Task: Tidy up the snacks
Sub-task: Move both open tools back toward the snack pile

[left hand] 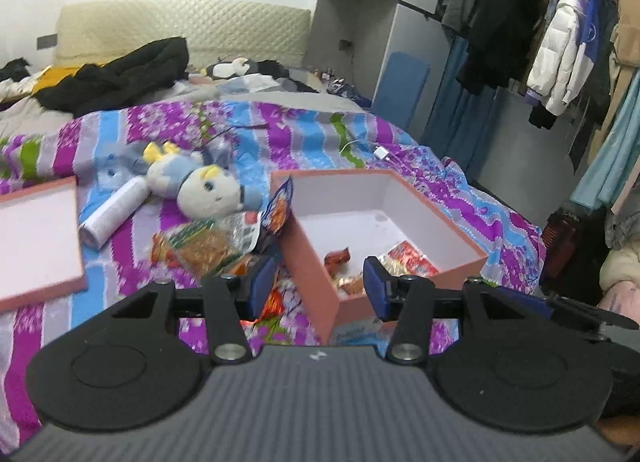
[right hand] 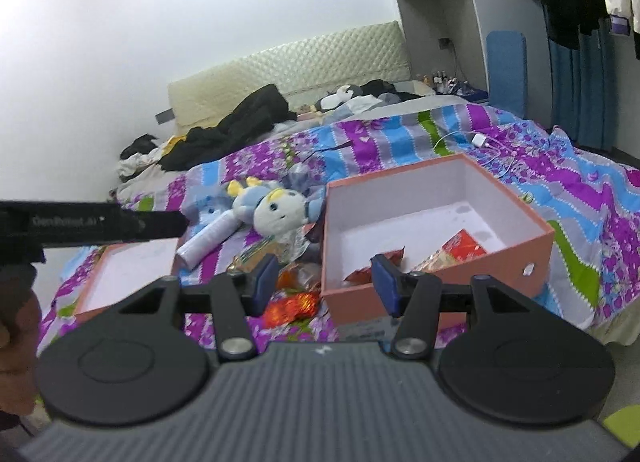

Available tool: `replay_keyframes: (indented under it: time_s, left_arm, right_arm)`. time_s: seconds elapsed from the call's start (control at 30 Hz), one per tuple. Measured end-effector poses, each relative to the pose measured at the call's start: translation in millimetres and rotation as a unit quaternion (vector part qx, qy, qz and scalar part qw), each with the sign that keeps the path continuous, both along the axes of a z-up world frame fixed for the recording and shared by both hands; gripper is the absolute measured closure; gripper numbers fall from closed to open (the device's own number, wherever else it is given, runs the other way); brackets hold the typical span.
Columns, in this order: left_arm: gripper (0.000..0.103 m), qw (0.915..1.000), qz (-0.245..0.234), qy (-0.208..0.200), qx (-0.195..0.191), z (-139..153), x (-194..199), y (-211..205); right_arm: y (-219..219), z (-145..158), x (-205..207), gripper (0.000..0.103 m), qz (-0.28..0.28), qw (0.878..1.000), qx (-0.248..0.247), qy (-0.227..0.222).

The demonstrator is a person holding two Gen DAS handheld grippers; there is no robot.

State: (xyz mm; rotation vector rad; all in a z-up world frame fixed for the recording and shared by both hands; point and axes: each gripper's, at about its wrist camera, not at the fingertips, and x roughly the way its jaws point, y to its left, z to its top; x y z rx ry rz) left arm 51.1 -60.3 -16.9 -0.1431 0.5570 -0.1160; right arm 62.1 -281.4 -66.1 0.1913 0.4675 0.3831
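An open pink box [left hand: 308, 258] with a white inside sits on the striped bedspread; it also shows in the right wrist view [right hand: 440, 282]. Red snack packets [left hand: 408, 260] lie inside it, also seen in the right wrist view [right hand: 460, 246]. More snack bags [left hand: 200, 246] lie in a pile left of the box, with an orange-red packet [right hand: 292, 304] in front. My left gripper [left hand: 320, 286] is open and empty above the box's near left corner. My right gripper [right hand: 326, 284] is open and empty over the box's near left wall.
The pink box lid [left hand: 36, 238] lies at the left, also in the right wrist view [right hand: 128, 278]. A plush doll [left hand: 200, 186] and a white cylinder [left hand: 112, 210] lie behind the snacks. A charger cable [left hand: 380, 152] lies beyond the box. Clothes hang at the right [left hand: 560, 54].
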Motion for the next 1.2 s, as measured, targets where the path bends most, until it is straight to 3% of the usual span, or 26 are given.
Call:
replay_keyframes:
  time_s: [0.3, 0.47, 0.53, 0.8, 1.07, 1.2]
  left_arm:
    - [0.047, 0.9992, 0.027, 0.027, -0.011, -31, -46, 17]
    - [0.046, 0.999, 0.023, 0.036, -0.016, -42, -40, 28]
    - [0.04, 0.9989, 0.024, 0.038, -0.016, -48, -37, 33]
    - [0.032, 0.9977, 0.015, 0.066, -0.004, -91, 6, 55]
    - [0.03, 0.9963, 0.032, 0.079, -0.007, -135, 62, 97]
    - [0.03, 0.9934, 0.048, 0.093, -0.046, -158, 96, 122]
  right_arm:
    - [14, -24, -34, 0.049, 0.03, 0.999, -0.014, 0.026]
    - [22, -39, -34, 0.049, 0.044, 0.998, -0.026, 0.04]
    - [27, -44, -31, 0.049, 0.043, 0.998, -0.034, 0.039]
    - [62, -74, -12, 0.049, 0.045, 0.996, -0.066, 0.032]
    - [107, -104, 12, 0.049, 0.063, 0.991, -0.114, 0.003]
    - [125, -119, 31, 0.049, 0.059, 0.989, -0.139, -0.009]
